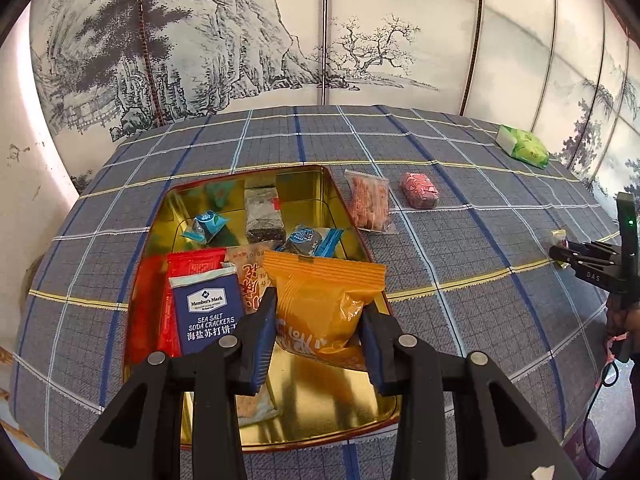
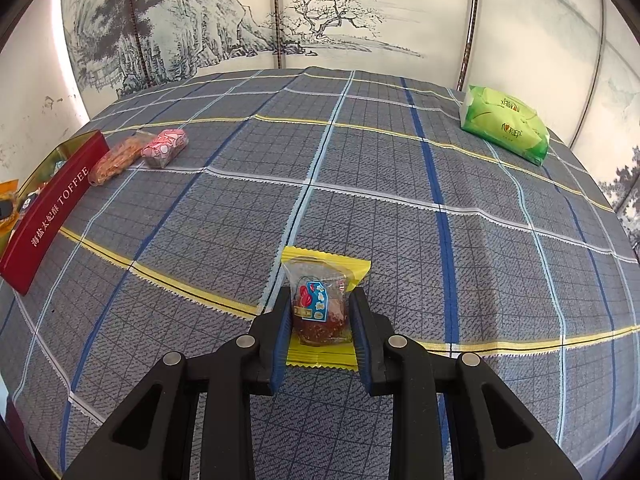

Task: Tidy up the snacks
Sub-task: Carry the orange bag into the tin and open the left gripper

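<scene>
Left gripper (image 1: pixel 320 320): clamped on the orange snack bag (image 1: pixel 324 296), held over the gold tin (image 1: pixel 320 412).
Right gripper (image 2: pixel 320 320): jaws pinched tight on the yellow-edged sweet (image 2: pixel 320 304), which sits on the checked cloth (image 2: pixel 400 200).
Risk, left: the puffy bag could slip or land atop the cracker pack (image 1: pixel 210 312) and ride up over the rim.
Risk, right: the slick wrapper may squirt free on the lift.
Left outside: the pink packet (image 1: pixel 420 190) and the clear pouch (image 1: pixel 370 202), beside the tin.

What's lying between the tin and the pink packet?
Only the clear packet of orange snacks, between the tin and the pink packet; both wrist views show it.
</scene>
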